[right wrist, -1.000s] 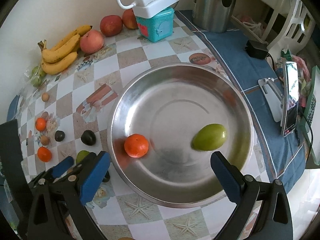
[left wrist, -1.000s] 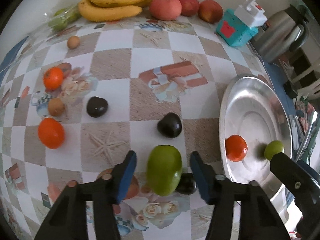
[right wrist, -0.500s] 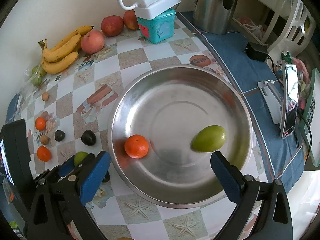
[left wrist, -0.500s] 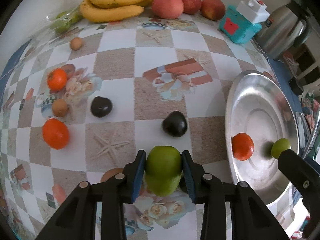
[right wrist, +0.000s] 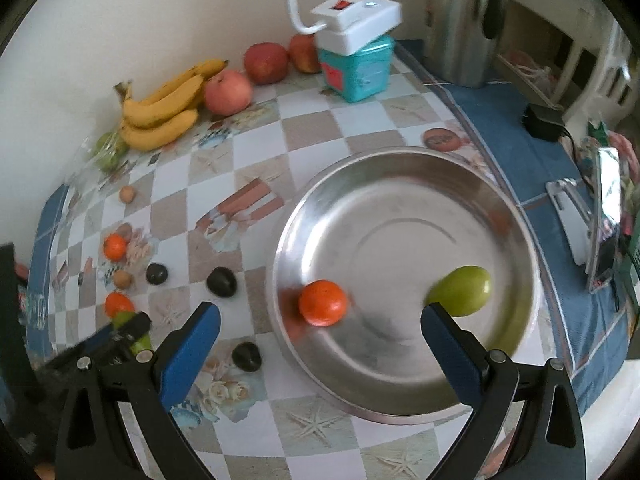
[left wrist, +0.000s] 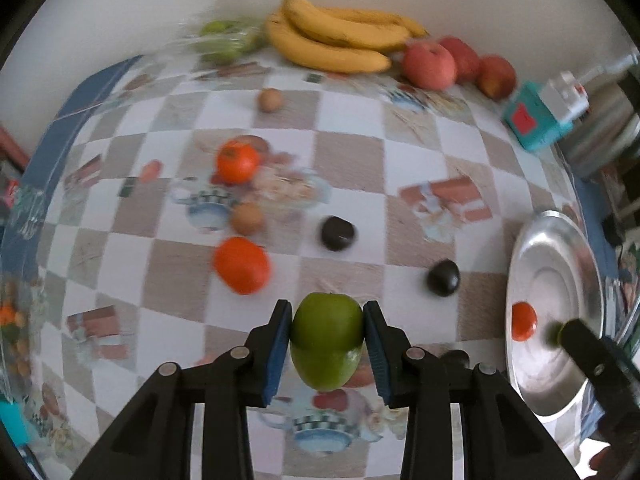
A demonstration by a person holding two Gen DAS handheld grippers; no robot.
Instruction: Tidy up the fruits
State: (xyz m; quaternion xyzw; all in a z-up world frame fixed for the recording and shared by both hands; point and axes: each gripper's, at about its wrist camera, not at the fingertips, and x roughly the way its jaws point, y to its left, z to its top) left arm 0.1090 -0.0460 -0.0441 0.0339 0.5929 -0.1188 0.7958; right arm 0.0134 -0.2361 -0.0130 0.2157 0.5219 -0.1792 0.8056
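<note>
My left gripper [left wrist: 326, 330] is shut on a green fruit [left wrist: 326, 338], its blue pads pressing both sides, lifted above the checked tablecloth. In the right wrist view that same green fruit [right wrist: 138, 344] peeks out by the left gripper's finger at the lower left. A steel bowl [right wrist: 400, 168] holds an orange [right wrist: 322, 302] and another green fruit [right wrist: 460, 290]. My right gripper [right wrist: 320, 328] hangs open over the bowl's near side, nothing between its fingers. On the cloth lie two oranges [left wrist: 240, 266] [left wrist: 237, 160], dark fruits [left wrist: 442, 278] [left wrist: 337, 233] and small brown fruits [left wrist: 247, 219].
Bananas [left wrist: 340, 42], red apples [left wrist: 430, 65] and bagged green fruit [left wrist: 224, 38] line the wall. A teal box [right wrist: 356, 66] with a white power strip and a steel kettle [right wrist: 464, 20] stand behind the bowl. A phone on a stand [right wrist: 604, 216] sits right of it.
The left gripper closed on the green fruit, then lifted it off the cloth and swung left. The right gripper stayed open over the bowl, turning slightly.
</note>
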